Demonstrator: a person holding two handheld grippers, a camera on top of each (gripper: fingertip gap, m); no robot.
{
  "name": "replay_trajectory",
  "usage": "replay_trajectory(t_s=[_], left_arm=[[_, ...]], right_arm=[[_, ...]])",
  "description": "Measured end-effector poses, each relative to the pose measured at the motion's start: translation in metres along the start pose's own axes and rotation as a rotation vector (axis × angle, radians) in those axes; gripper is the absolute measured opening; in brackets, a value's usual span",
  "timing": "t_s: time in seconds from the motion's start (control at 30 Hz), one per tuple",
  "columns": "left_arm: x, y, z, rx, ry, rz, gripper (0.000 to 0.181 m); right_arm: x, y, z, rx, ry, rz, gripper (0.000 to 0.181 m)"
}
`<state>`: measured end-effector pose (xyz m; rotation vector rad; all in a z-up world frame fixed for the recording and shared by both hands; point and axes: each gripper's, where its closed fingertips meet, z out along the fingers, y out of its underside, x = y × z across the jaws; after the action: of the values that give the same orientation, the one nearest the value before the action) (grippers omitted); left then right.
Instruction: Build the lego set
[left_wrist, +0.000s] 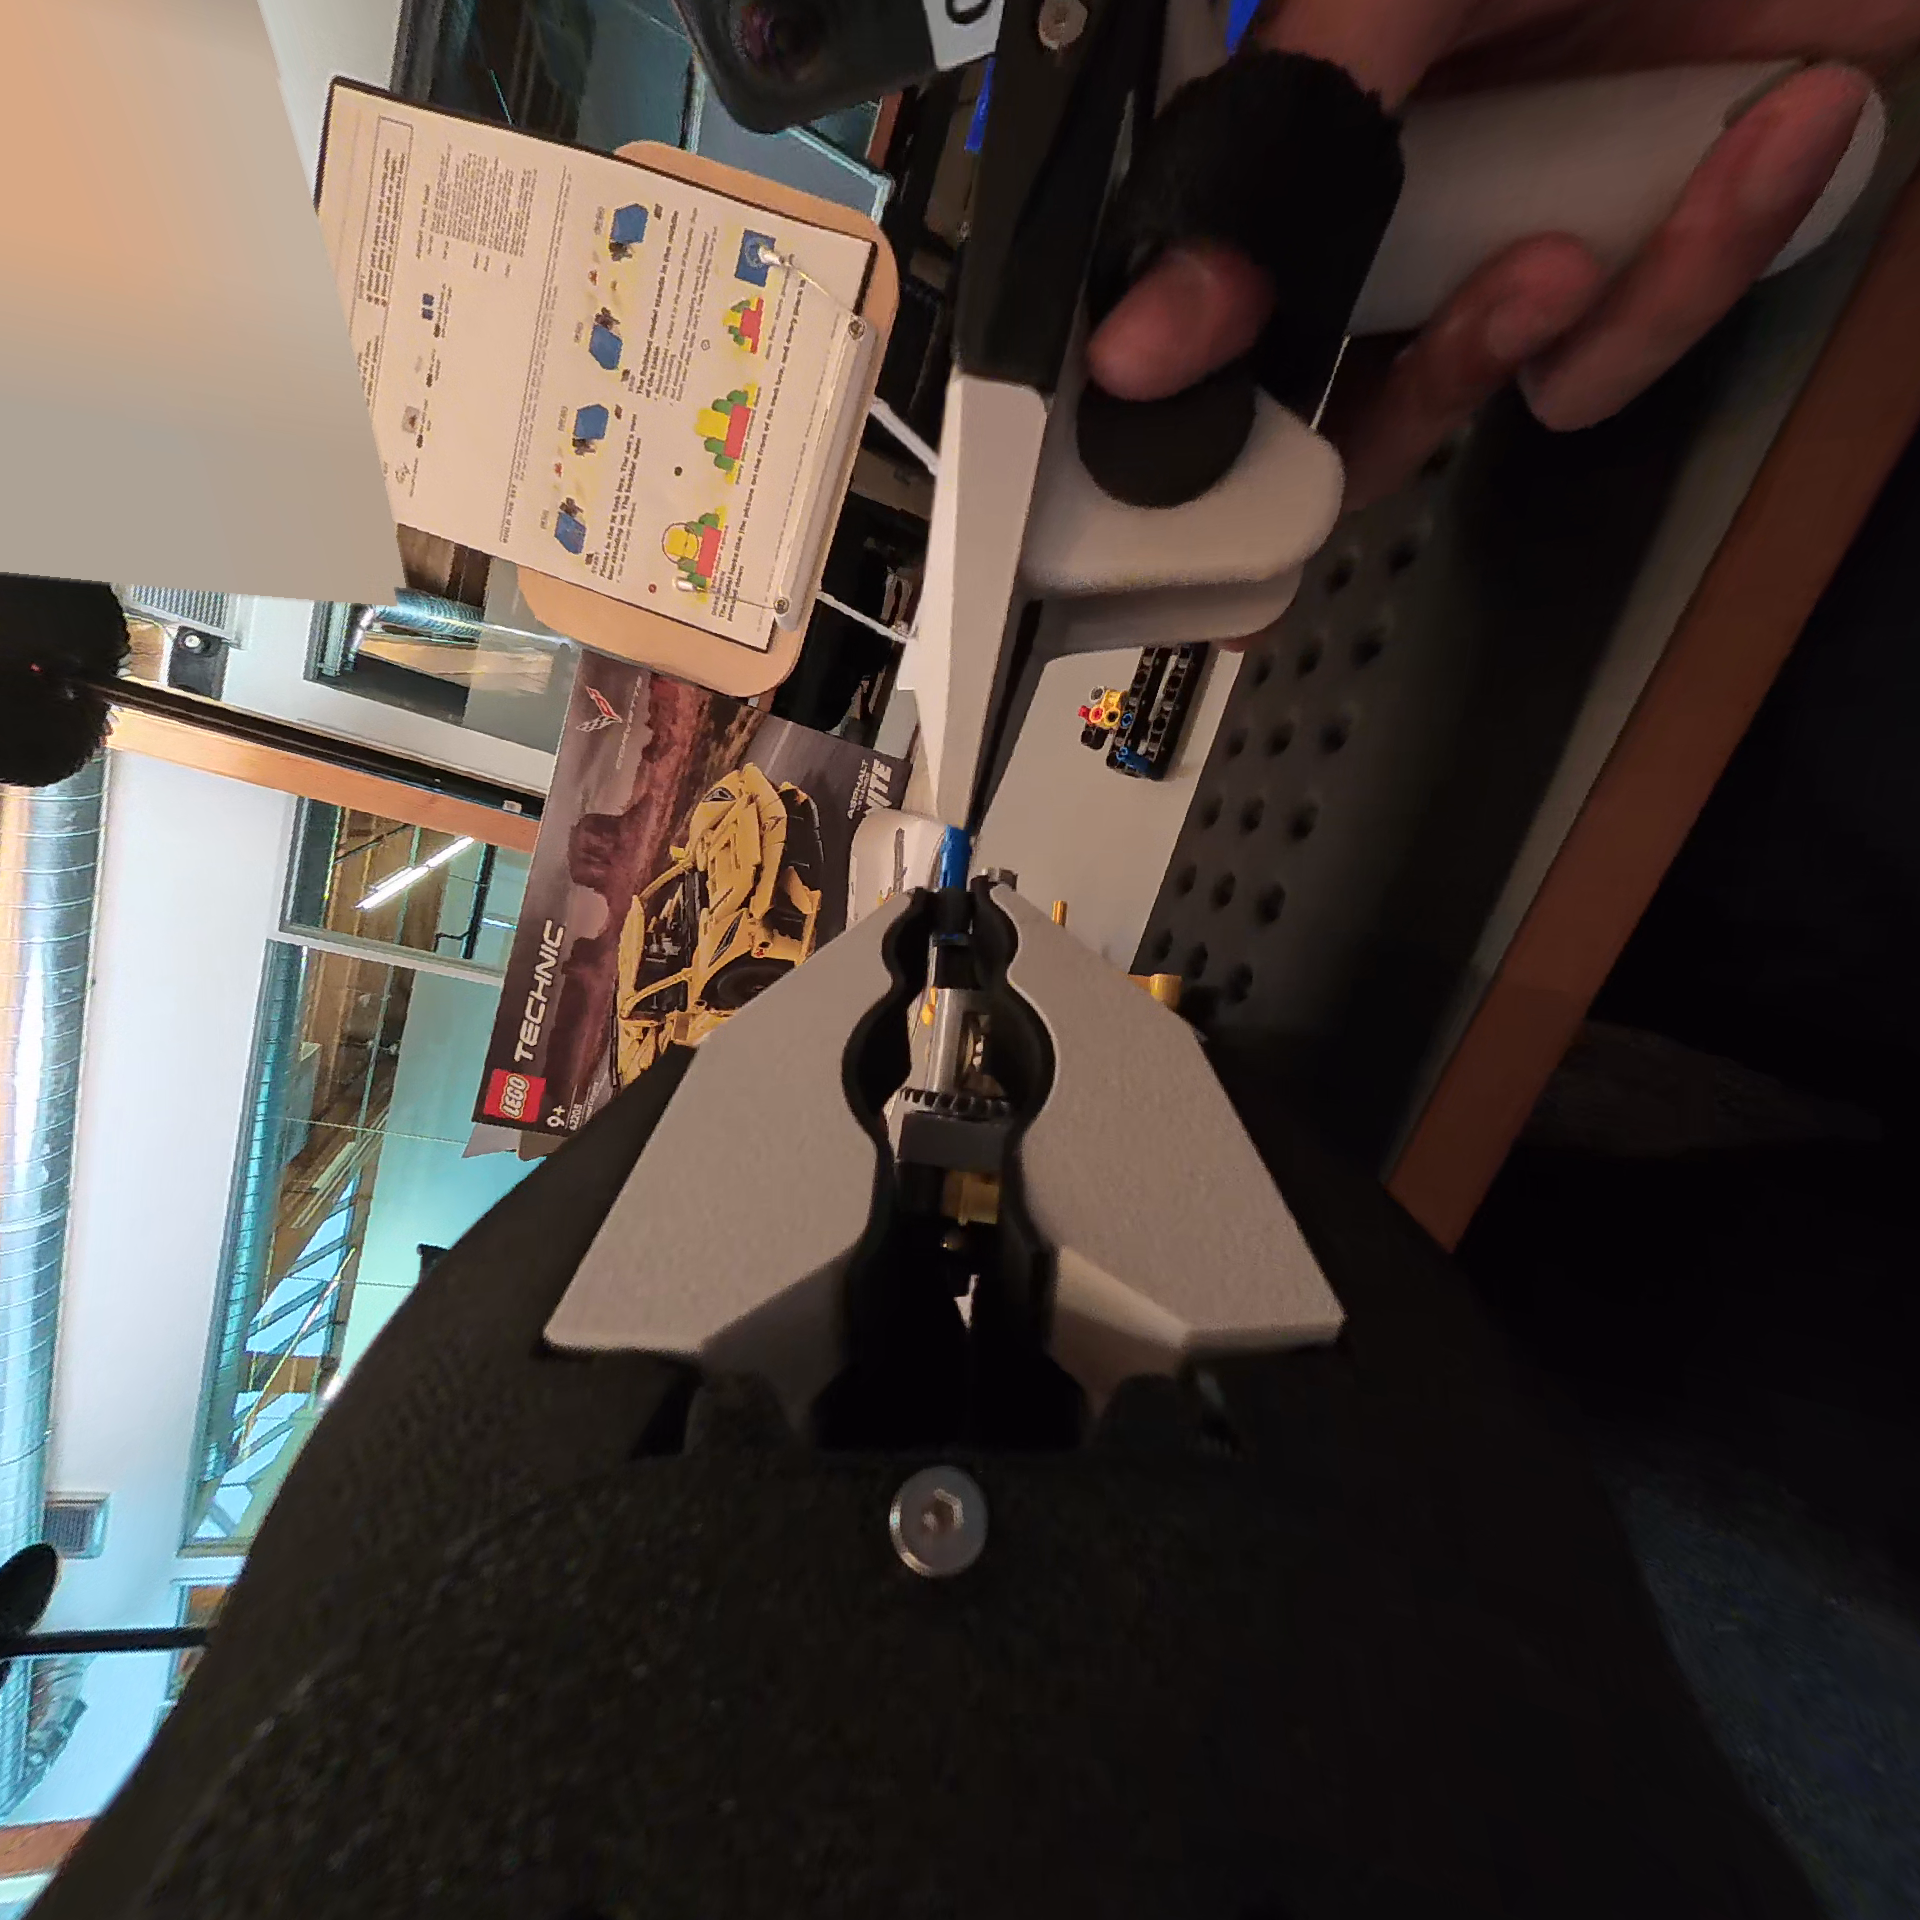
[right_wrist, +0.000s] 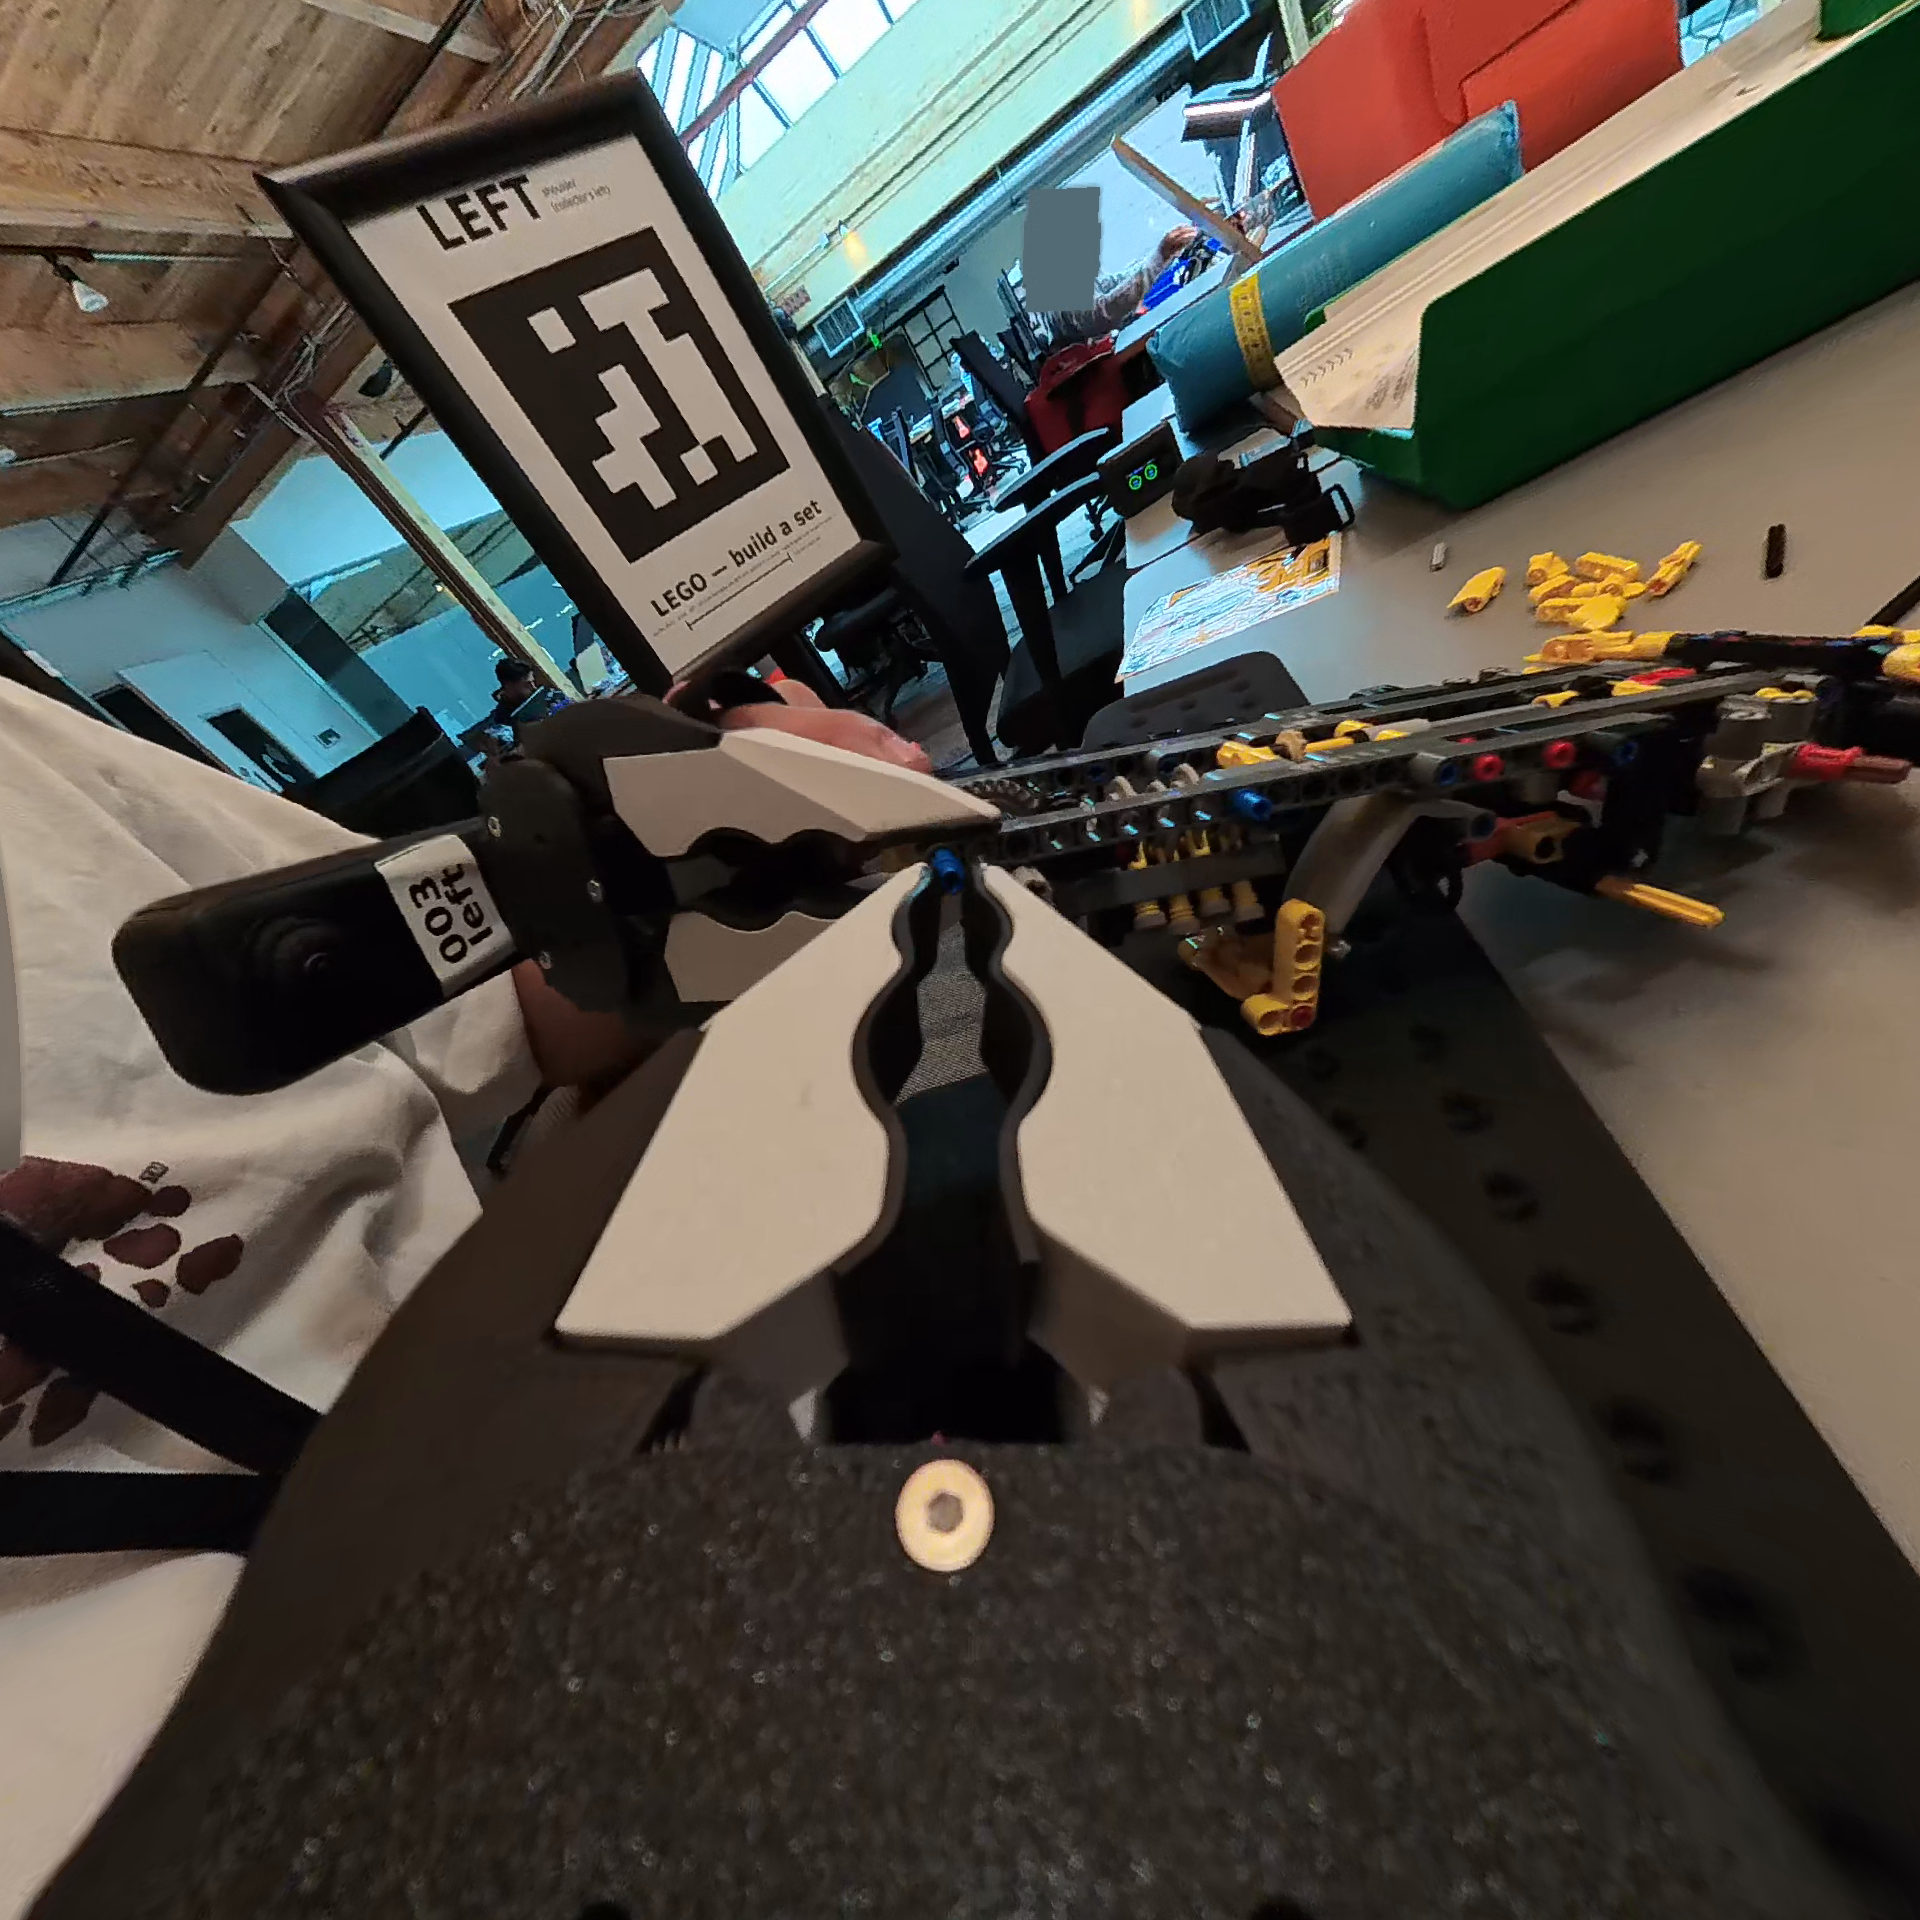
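My left gripper clamps the Technic chassis; my right gripper pinches a blue pin. I'd push it squarely into the beam hole.

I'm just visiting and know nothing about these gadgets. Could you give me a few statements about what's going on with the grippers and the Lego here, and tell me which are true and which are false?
1. The right gripper pinches a small blue pin at its fingertips. True.
2. The left gripper hangs free, touching nothing. False: it is closed on the end of the long dark Lego chassis.
3. Loose yellow pieces lie on the table beyond the chassis. True.
4. The set's box pictures a red truck. False: it shows a yellow car.
5. A clipboard with an instruction sheet stands behind the box. True.
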<state>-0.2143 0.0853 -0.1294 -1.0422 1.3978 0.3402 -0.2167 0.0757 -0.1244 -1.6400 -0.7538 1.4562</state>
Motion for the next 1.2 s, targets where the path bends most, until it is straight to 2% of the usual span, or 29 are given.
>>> replay_trajectory(t_s=[0.43, 0.53, 0.63, 0.77, 0.83, 1.0, 1.2], left_arm=[[-0.001, 0.0, 0.002, 0.005, -0.006, 0.01, 0.007], [-0.001, -0.002, 0.002, 0.028, 0.021, -0.058, 0.008], [-0.008, -0.002, -0.005, 0.054, 0.072, -0.17, 0.026], [-0.021, 0.007, -0.012, 0.076, 0.163, -0.43, 0.041], [-0.016, 0.011, -0.015, 0.099, 0.239, -0.536, 0.042], [0.002, 0.015, -0.017, 0.169, 0.28, -0.583, 0.044], [0.005, 0.017, -0.018, 0.236, 0.31, -0.732, 0.043]], right_arm=[[0.001, -0.001, 0.0, 0.005, -0.008, 0.016, 0.004], [0.002, -0.002, -0.004, -0.001, -0.03, 0.077, 0.003], [0.006, -0.008, -0.012, 0.021, -0.018, 0.105, 0.003], [0.017, -0.011, -0.029, 0.032, 0.088, 0.048, 0.004], [0.022, -0.013, -0.037, 0.051, 0.15, 0.014, 0.004], [0.028, -0.012, -0.042, 0.038, 0.285, -0.085, 0.006], [0.035, -0.004, -0.045, 0.051, 0.478, -0.162, 0.027]])
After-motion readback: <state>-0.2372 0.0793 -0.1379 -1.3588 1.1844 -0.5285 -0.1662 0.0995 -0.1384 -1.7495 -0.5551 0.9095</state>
